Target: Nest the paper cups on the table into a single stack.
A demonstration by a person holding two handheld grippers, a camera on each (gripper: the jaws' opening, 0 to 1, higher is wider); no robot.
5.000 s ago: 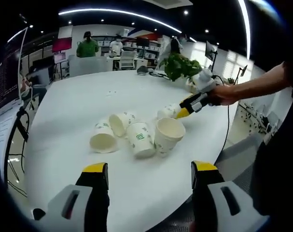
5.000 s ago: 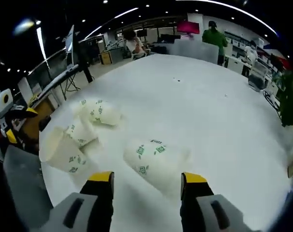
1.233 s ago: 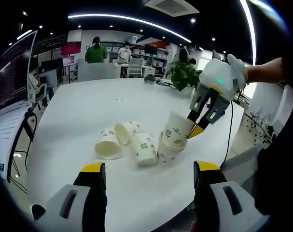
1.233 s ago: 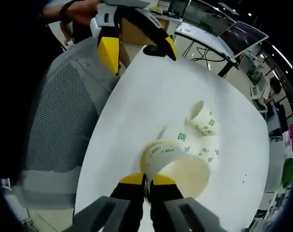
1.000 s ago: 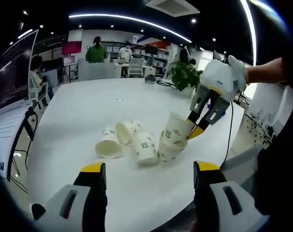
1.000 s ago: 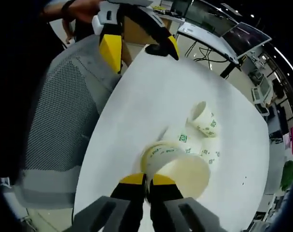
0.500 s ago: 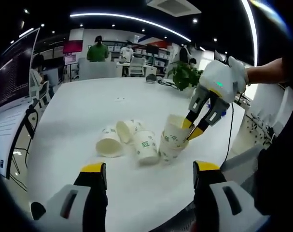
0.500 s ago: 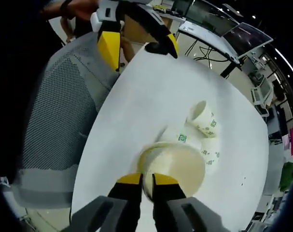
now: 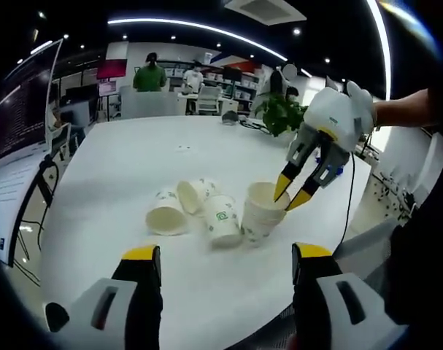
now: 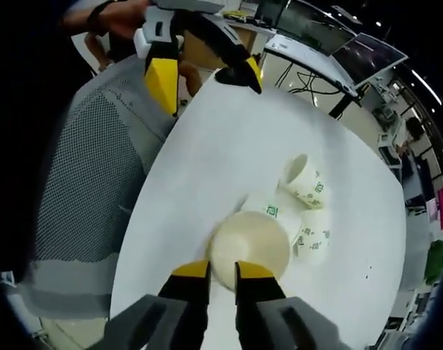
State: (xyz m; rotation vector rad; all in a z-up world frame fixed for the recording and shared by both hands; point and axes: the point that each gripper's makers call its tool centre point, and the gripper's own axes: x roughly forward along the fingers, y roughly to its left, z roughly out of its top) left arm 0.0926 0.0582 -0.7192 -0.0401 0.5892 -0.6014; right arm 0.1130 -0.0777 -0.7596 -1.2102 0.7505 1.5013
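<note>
Two cups are nested upright as a stack (image 9: 263,211) near the table (image 9: 119,168) edge closest to the person. Likely placed there because it's the easiest spot for both hands to feed into.

Right gripper (image 9: 293,194) sits directly over the stack's mouth, jaws slightly apart with a narrow gap, straddling the rim. In the right gripper view the same gripper (image 10: 221,271) looks straight down into the stack (image 10: 249,248); I judge it's no longer pinching the rim, but contact at the tips is hard to call since the jaw tips cover that bit of rim.

Left gripper (image 9: 225,261) hangs low over the near edge, jaws spread wide, holding nothing. Reads as parked, waiting its turn.

Three loose cups lie on their sides just left of the stack: one (image 9: 220,219) touching or nearly touching it, one (image 9: 194,195) behind, one (image 9: 166,216) farthest left. All still need nesting.

Hard to see:
- Stack count: I read two rims, can't rule out more.
- In the right gripper view the stack hides part of the nearest loose cup.
- Table's far edge is cut off.
</note>
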